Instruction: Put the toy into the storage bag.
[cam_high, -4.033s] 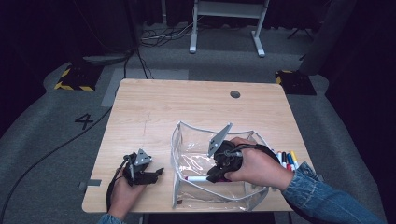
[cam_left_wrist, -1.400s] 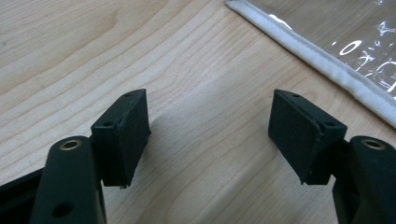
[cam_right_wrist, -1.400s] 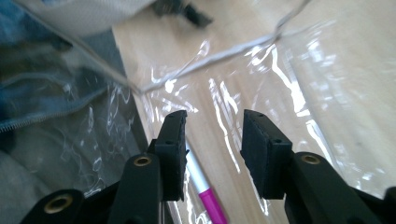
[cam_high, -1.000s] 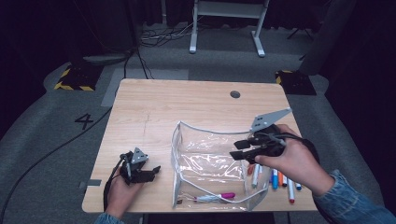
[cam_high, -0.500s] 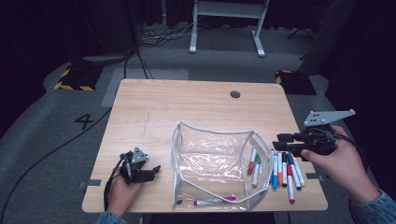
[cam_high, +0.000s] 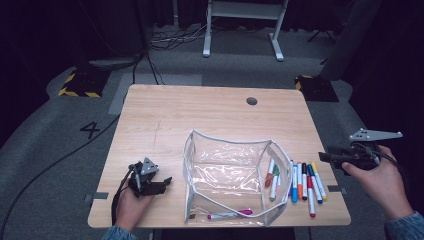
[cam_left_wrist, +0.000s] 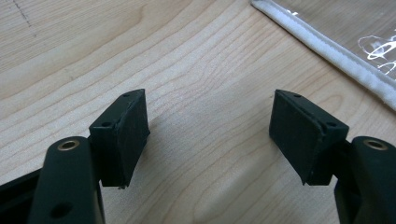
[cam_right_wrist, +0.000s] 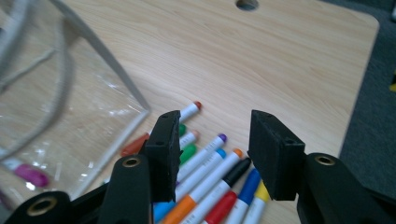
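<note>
Pale wood tabletop (cam_high: 200, 115) on grey floor (cam_high: 60, 150) in a dark room, clear pouch (cam_high: 227, 175) beside markers (cam_high: 305, 182), left gripper (cam_high: 162, 181) wide, right gripper (cam_high: 324, 157) empty and parted.

Dim room — grey floor (cam_high: 60, 150), wooden table (cam_high: 200, 115), white stand (cam_high: 242, 25), hazard-striped blocks (cam_high: 80, 82).

A recording lab or studio: dark curtained walls, grey carpet, black cables (cam_high: 165, 42) at upper centre, hazard-striped floor plates (cam_high: 79, 84) at left, a taped numeral 4 (cam_high: 92, 130), and one lit wooden counter (cam_high: 200, 115).
</note>
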